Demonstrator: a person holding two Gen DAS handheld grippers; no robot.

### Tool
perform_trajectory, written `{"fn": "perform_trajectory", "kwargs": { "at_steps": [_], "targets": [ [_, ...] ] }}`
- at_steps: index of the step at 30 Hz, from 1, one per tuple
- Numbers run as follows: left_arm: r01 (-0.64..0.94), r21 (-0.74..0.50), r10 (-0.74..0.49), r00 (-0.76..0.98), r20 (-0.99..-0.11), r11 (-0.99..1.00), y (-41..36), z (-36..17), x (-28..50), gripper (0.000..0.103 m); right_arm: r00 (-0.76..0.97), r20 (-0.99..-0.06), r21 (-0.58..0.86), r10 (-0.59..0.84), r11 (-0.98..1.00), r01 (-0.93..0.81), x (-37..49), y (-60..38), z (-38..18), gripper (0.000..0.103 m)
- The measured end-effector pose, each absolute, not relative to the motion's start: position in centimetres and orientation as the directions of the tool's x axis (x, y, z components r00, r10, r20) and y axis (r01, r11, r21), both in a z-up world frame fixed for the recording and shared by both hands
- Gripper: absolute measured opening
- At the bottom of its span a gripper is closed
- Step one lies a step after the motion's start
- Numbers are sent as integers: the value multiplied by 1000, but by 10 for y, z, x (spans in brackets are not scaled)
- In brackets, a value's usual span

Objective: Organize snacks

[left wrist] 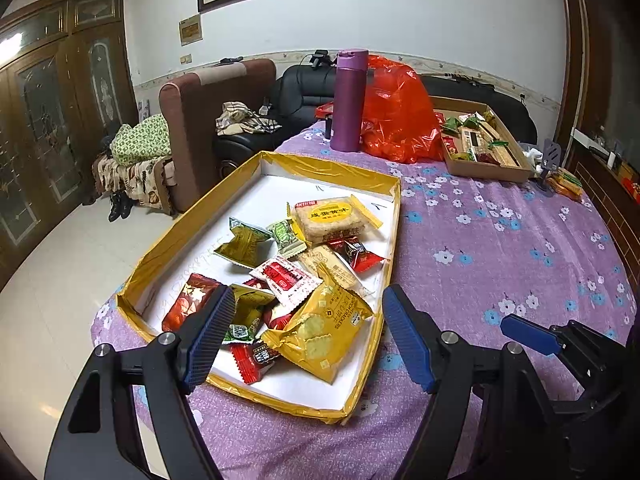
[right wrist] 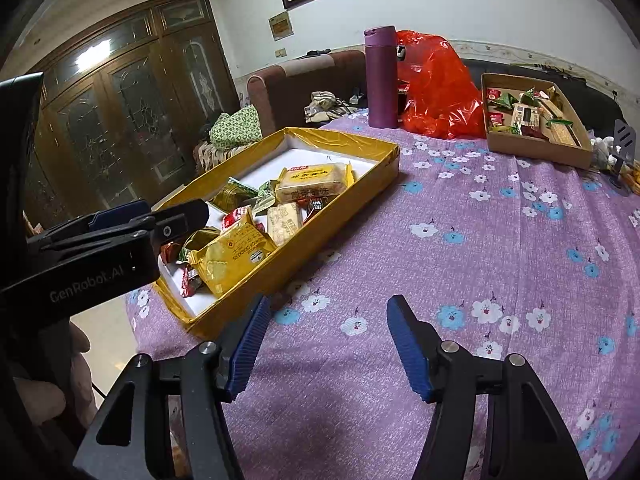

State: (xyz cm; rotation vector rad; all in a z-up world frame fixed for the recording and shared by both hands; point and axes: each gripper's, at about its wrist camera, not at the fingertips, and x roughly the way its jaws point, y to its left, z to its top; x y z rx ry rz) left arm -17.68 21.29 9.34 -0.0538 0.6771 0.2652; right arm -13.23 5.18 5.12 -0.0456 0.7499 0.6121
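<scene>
A yellow-rimmed tray with a white floor lies on the purple flowered tablecloth and holds several wrapped snacks, among them a yellow cracker bag and a rice cake pack. My left gripper is open and empty, hovering over the tray's near end. My right gripper is open and empty above the bare cloth, right of the tray. The left gripper also shows from the side in the right wrist view. A brown cardboard box of sorted snacks stands at the far right.
A purple flask and a red plastic bag stand at the table's far edge. A few snack packs lie right of the cardboard box. Armchairs and a sofa stand beyond the table.
</scene>
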Motion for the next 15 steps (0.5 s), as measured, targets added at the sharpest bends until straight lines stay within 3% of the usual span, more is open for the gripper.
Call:
{"fn": "perform_trajectory", "kwargs": {
  "at_steps": [8,14,15],
  "targets": [
    [-289,69,274,766,-581,955,212,99,-185,77,576,-644,154,504,822,-548,-142,55,52,63],
    [-359,100,362,805,-469,928,211,115,-202,77,582,-639,132,503,817,-561,-147,60,54,63],
    [-373,97,375,812,-447,923,211,119,-205,81,585,-636,127,503,816,-564,-149,61,54,63]
  ]
}}
